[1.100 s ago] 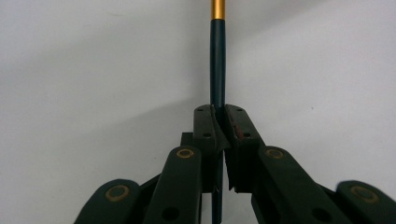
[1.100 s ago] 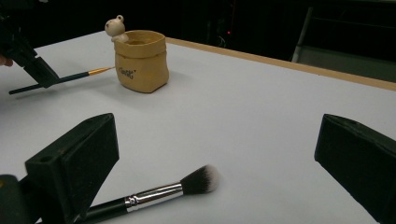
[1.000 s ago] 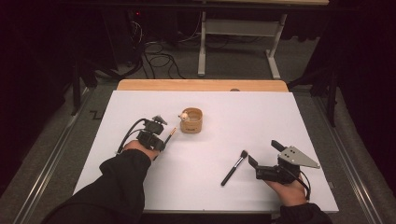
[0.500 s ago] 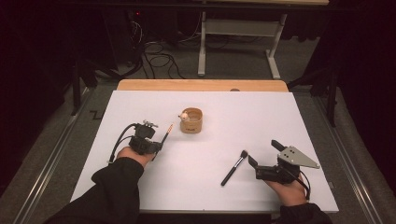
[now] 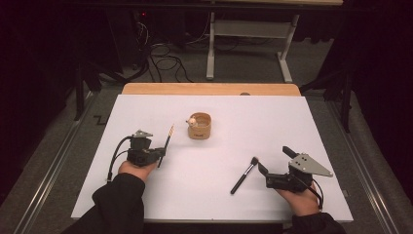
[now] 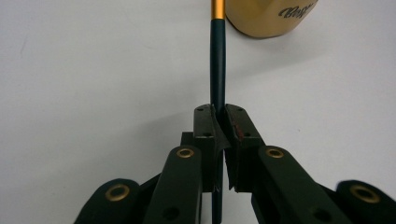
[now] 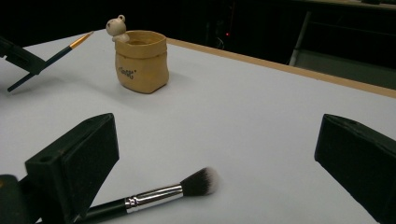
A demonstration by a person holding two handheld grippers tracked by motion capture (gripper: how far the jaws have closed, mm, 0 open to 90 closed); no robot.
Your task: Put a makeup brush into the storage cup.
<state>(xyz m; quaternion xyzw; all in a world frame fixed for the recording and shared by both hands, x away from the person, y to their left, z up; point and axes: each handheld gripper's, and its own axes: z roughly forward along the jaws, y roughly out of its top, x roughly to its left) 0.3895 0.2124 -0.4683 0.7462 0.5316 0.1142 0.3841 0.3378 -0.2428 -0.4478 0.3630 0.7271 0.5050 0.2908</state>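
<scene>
My left gripper (image 5: 159,155) is shut on the dark handle of a thin paintbrush (image 5: 166,141), whose gold tip points toward a small tan pot (image 5: 199,126) with a bear figure on its rim. In the left gripper view the jaws (image 6: 218,114) pinch the paintbrush handle (image 6: 217,60), and the pot (image 6: 268,16) stands just beyond. My right gripper (image 5: 274,160) rests open at the front right. A black makeup brush (image 5: 244,174) lies on the table just left of it. In the right gripper view that makeup brush (image 7: 154,196) lies by the left jaw, untouched.
The white table top (image 5: 311,126) has a wooden strip (image 5: 209,89) along its far edge. Beyond stand a metal frame (image 5: 248,29) and cables on the floor. The right gripper view also shows the pot (image 7: 140,60) and the paintbrush (image 7: 51,58) held off the table.
My left hand has drawn back toward the person and slightly left, carrying the thin paintbrush away from the pot. The right hand has stayed still.
</scene>
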